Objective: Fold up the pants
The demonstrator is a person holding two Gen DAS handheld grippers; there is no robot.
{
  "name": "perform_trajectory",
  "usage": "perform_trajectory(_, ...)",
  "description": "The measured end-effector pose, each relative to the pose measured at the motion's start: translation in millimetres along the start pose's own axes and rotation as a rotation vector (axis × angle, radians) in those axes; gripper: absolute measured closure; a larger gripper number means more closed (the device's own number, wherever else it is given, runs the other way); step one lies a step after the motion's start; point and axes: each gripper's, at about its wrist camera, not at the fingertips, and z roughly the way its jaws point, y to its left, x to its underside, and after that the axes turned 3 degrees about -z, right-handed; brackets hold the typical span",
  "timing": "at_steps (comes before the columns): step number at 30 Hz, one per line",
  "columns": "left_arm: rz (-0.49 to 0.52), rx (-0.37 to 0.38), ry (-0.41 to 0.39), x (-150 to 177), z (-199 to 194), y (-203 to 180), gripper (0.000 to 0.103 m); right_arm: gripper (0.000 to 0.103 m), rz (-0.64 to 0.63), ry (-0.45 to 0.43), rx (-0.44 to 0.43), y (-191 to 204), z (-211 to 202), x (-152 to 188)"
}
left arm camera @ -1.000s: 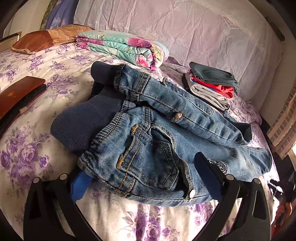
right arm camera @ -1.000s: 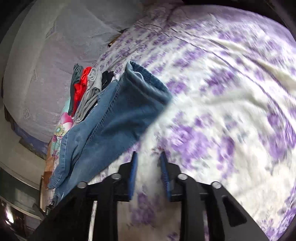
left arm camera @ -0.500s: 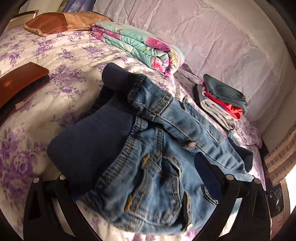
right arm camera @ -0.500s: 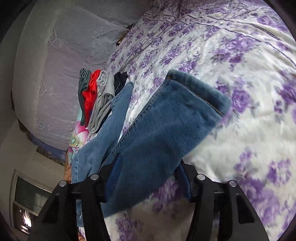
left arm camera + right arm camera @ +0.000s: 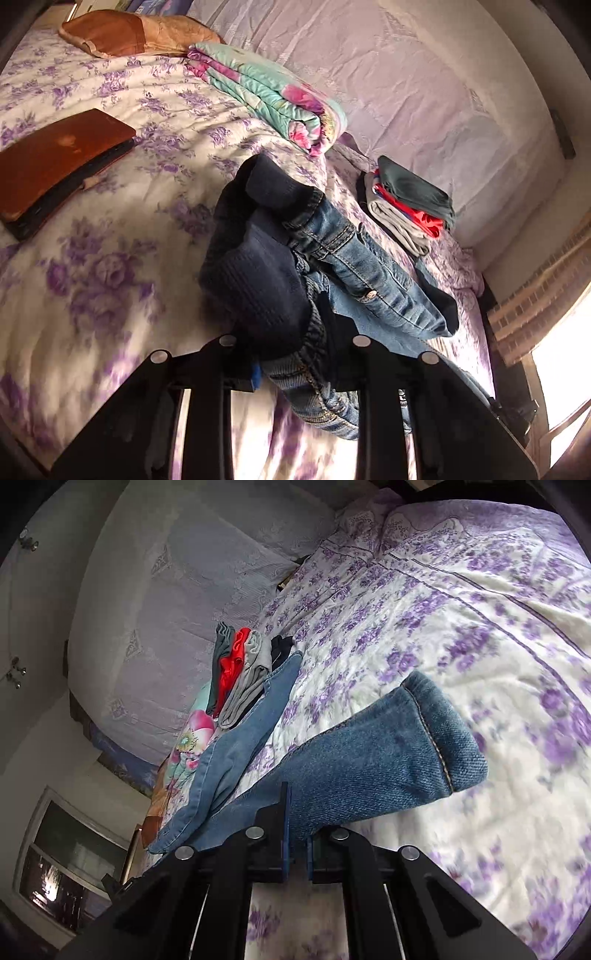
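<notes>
A pair of small blue jeans (image 5: pixel 347 258) with a dark ribbed waistband lies bunched on the flowered bed. My left gripper (image 5: pixel 295 369) is shut on the waistband end, which bulges up between the fingers. In the right wrist view, my right gripper (image 5: pixel 297 849) is shut on one pant leg (image 5: pixel 369 760), whose cuffed hem juts out ahead over the bed. The other leg (image 5: pixel 243 738) trails toward the clothes stack.
A stack of folded clothes (image 5: pixel 410 206) sits by the padded headboard (image 5: pixel 424 81), also in the right wrist view (image 5: pixel 240 672). A folded floral blanket (image 5: pixel 269 92), a brown pillow (image 5: pixel 136 33) and a brown flat case (image 5: pixel 55 158) lie on the bedspread (image 5: pixel 461 609).
Both grippers have closed, the left on the waistband, the right on the pant leg. The jeans are gathered and lifted closer to both cameras.
</notes>
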Motion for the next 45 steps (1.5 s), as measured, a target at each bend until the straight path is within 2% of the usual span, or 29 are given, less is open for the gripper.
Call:
perform_trajectory(3,0.012,-0.015,0.020,12,-2,10,0.080,0.095,-0.046,0.048,0.048,-12,-9,13)
perform_trajectory(4,-0.008,-0.026,0.040,15,4,21,0.079,0.092,-0.057,0.072,0.093,-19,-6,17)
perform_trajectory(5,-0.030,-0.006,0.048,17,6,28,0.078,0.092,-0.060,0.091,0.138,-26,0,20)
perform_trajectory(7,-0.026,0.007,0.045,16,-2,30,0.076,0.091,-0.034,0.086,0.103,-31,-2,18)
perform_trajectory(9,-0.009,-0.032,0.012,11,-16,27,0.054,0.075,0.013,0.011,0.123,-35,-20,11)
perform_trajectory(10,0.002,-0.066,-0.018,8,-25,24,0.031,0.071,0.023,-0.050,0.163,-36,-32,6)
perform_trajectory(11,0.011,-0.100,-0.058,4,-36,22,0.017,0.066,0.028,-0.095,0.203,-38,-42,3)
perform_trajectory(13,0.021,-0.098,-0.104,-5,-56,17,0.017,0.063,0.046,-0.165,0.276,-45,-59,-3)
perform_trajectory(16,-0.003,-0.009,-0.073,-20,-58,7,0.017,0.061,0.071,-0.172,0.283,-55,-63,-2)
perform_trajectory(19,-0.026,0.089,0.031,-29,-34,-10,0.017,0.058,0.067,-0.160,0.283,-54,-54,4)
perform_trajectory(20,-0.029,0.104,0.066,-28,-25,-16,0.017,0.055,0.048,-0.161,0.291,-50,-51,5)
perform_trajectory(23,-0.054,0.132,0.185,-25,12,-28,0.017,0.042,0.004,-0.158,0.296,-36,-45,6)
perform_trajectory(25,-0.075,0.109,0.230,-24,34,-33,0.017,0.042,-0.016,-0.155,0.308,-31,-44,4)
perform_trajectory(27,-0.076,0.083,0.208,-33,44,-37,0.017,0.041,-0.019,-0.154,0.307,-28,-44,0)
perform_trajectory(30,-0.136,0.119,0.178,-72,68,-45,0.017,0.041,-0.030,-0.158,0.306,-22,-45,-8)
perform_trajectory(31,-0.149,0.143,0.138,-87,72,-48,0.018,0.041,-0.039,-0.170,0.314,-18,-47,-11)
perform_trajectory(32,-0.147,0.165,0.062,-103,73,-51,0.018,0.041,-0.050,-0.185,0.324,-14,-48,-14)
perform_trajectory(33,-0.141,0.154,0.006,-112,74,-53,0.017,0.041,-0.067,-0.197,0.337,-9,-48,-17)
perform_trajectory(35,-0.123,0.027,-0.104,-123,78,-52,0.009,0.041,-0.110,-0.203,0.351,5,-43,-23)
perform_trajectory(39,-0.130,-0.019,-0.089,-108,104,-24,0.008,0.041,-0.231,-0.133,0.346,40,-7,-32)
perform_trajectory(41,-0.113,-0.037,-0.077,-94,114,-8,0.008,0.041,-0.270,-0.058,0.302,57,25,-39)
perform_trajectory(42,-0.161,-0.026,-0.068,-93,115,-2,0.008,0.041,-0.277,-0.020,0.275,65,43,-43)
perform_trajectory(43,-0.158,-0.018,-0.080,-93,114,-3,0.005,0.041,-0.280,0.013,0.252,72,61,-49)
perform_trajectory(45,-0.144,-0.030,-0.075,-91,116,-4,0.005,0.041,-0.267,0.076,0.210,83,102,-64)
